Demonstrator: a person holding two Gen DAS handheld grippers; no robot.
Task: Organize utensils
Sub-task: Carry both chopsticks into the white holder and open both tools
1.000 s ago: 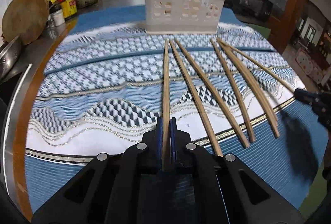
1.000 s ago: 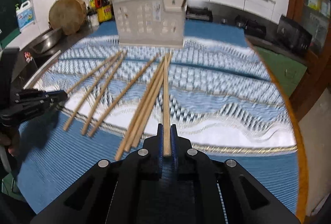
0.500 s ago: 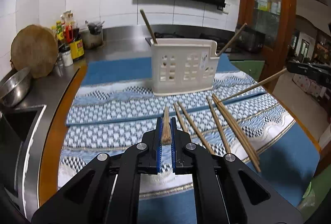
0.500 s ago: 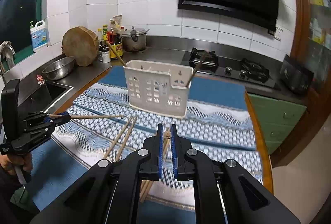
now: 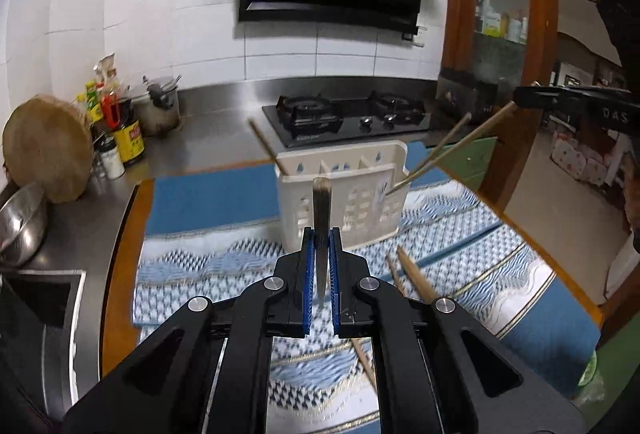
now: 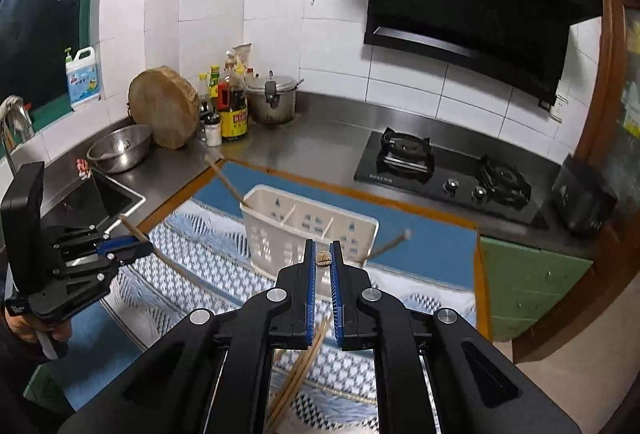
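- Left gripper [image 5: 321, 266]: jaws pinched on a chopstick [image 5: 321, 218]. It sticks out past the tips at frame centre, foreshortened, its tip overlapping the caddy [image 5: 344, 209] front.
- Right gripper [image 6: 323, 274]: jaws also clamped on a chopstick [image 6: 323, 258]; only the end face shows between the tips, centre frame. From the left wrist view the same stick runs from upper right down to the caddy's right end.
- Caddy: white, slotted, with dividers, standing on the patterned mat [image 5: 208, 266] mid-frame. One stick leans out of each end.
- Loose chopsticks [image 5: 414, 280] lie on the mat lower right of centre in the left view, so sorting is my guess at partway done.
- Risk: both sticks converge on the caddy, and the right one appears at or over its right end. They could cross or knock the leaning stick there.
- Risk: caddy looks light and unsecured. A stick hitting the rim or a divider at an angle could tip or slide it.
- Risk: the grip is near one end of a long stick, so it may pivot in the pads and miss the slot.
- Stove [image 5: 352, 113] and sink [image 6: 96, 197] well apart, no concern.
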